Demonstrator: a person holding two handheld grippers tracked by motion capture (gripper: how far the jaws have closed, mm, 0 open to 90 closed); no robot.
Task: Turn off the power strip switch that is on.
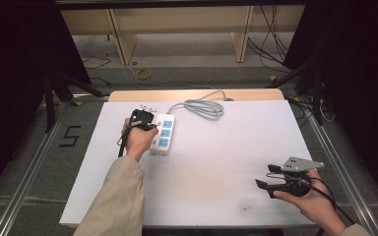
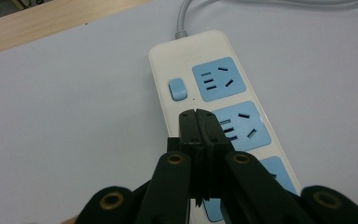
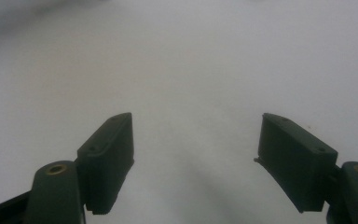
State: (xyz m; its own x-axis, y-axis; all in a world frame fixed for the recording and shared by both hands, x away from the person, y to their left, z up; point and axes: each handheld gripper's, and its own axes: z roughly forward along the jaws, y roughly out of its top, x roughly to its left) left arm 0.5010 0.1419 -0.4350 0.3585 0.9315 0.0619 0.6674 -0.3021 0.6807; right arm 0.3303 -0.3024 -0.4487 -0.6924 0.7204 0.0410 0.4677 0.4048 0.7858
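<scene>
A white power strip point(image 1: 163, 134) with three blue sockets lies on the white table sheet, left of centre; its grey cable point(image 1: 203, 106) coils behind it. In the left gripper view the strip point(image 2: 205, 74) shows a blue rocker switch point(image 2: 177, 88) beside its top socket. My left gripper point(image 2: 196, 114) is shut, jaws pressed together with nothing between them, its tips over the strip's left edge just below the switch. In the high view the left gripper point(image 1: 145, 119) is at the strip's left side. My right gripper point(image 1: 266, 175) rests open at the near right; its jaws point(image 3: 196, 158) stand wide over bare sheet.
The white sheet point(image 1: 216, 162) covers the table; a strip of wooden tabletop point(image 1: 128, 95) shows at the far edge. Beyond it are wooden shelf legs and floor cables point(image 1: 270, 44). Metal rails point(image 1: 24, 182) run along both sides of the table.
</scene>
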